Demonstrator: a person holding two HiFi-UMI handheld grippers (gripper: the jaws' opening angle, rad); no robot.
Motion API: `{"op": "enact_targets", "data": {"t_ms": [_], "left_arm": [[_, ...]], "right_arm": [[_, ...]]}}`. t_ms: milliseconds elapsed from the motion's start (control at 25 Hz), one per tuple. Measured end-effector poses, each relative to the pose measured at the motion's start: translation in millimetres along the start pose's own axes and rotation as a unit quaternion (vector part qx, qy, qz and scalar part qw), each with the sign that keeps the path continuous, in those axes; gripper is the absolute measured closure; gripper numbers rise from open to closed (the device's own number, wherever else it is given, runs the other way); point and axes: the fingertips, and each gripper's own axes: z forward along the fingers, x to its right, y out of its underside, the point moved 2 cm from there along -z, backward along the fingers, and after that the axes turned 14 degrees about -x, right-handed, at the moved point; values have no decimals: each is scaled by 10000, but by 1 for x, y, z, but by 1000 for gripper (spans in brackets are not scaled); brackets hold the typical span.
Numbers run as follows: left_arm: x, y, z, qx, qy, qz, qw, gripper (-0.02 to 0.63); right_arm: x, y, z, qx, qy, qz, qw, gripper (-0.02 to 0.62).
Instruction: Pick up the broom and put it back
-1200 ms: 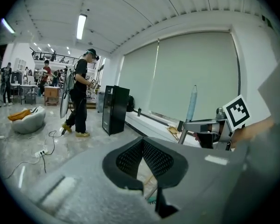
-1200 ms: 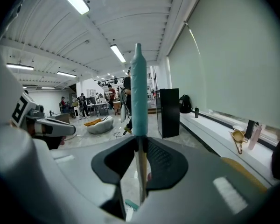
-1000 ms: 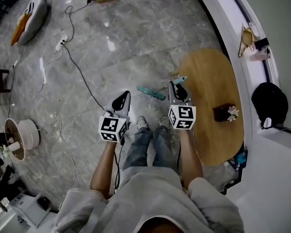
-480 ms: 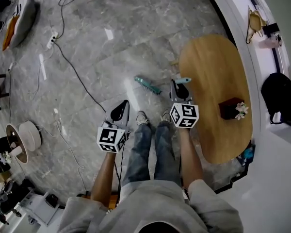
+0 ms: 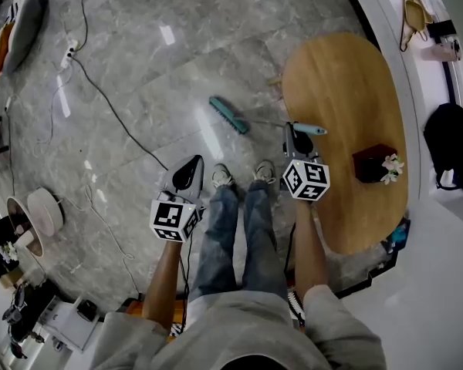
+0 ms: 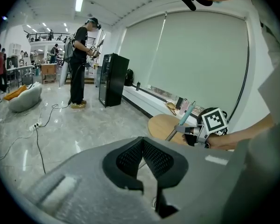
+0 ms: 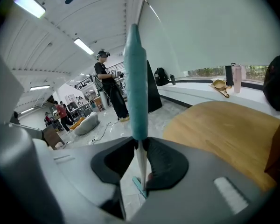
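**Head view.** The right tongs [image 5: 296, 139] are clamped on the broom [image 5: 228, 115], on its thin shaft just short of the teal grip. The brush head sits low over the floor [image 5: 139, 68] at 10 o'clock from those tongs, ahead of the person's shoes [image 5: 222, 177]. Whether the bristles touch the floor I cannot tell. The long axis runs almost across the picture, with the brush toward 9 o'clock and the grip end toward 3 o'clock, over the edge of the wooden desk [image 5: 347, 68]. The left tongs [image 5: 187, 173] hang apart at 8 o'clock from the brush, carrying nothing.

**Left gripper view.** The left tongs [image 6: 143, 146] are pressed together with nothing between them. At 2 o'clock the right tongs [image 6: 189, 133] hold the broom [image 6: 185, 112] with its grip end tilted upward.

**Right gripper view.** The right tongs [image 7: 140, 146] pinch the shaft of the broom [image 7: 136, 87]. The grip rises to 12 o'clock and the brush hangs at 6 o'clock.

The pick-up looks made, and the step in hand is the carry. The next move likely calls for lifting the brush clear and finding the storage spot, which no view shows. The left tongs could steady the long shaft.
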Motion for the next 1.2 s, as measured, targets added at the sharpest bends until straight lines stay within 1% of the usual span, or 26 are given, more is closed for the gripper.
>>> {"op": "enact_targets", "data": {"t_ms": [200,400,640,840,1200], "left_arm": [[7,8,16,-52,64,-11,10000,603],[11,16,21,-93,63,-36,9999,603],[11,22,25,-135,40,-68,9999,603],[15,24,29,-138,38,-85,9999,603],[19,27,33,-154,74,-125,9998,603]], "right_arm": [[27,6,2,0,67,90,9999,512],[49,-1,9,115,56,229,9997,511],[71,-10,17,139,122,85,9998,506],[91,-15,22,158,193,175,9995,503],[102,-19,25,148,105,160,9997,501]]}}
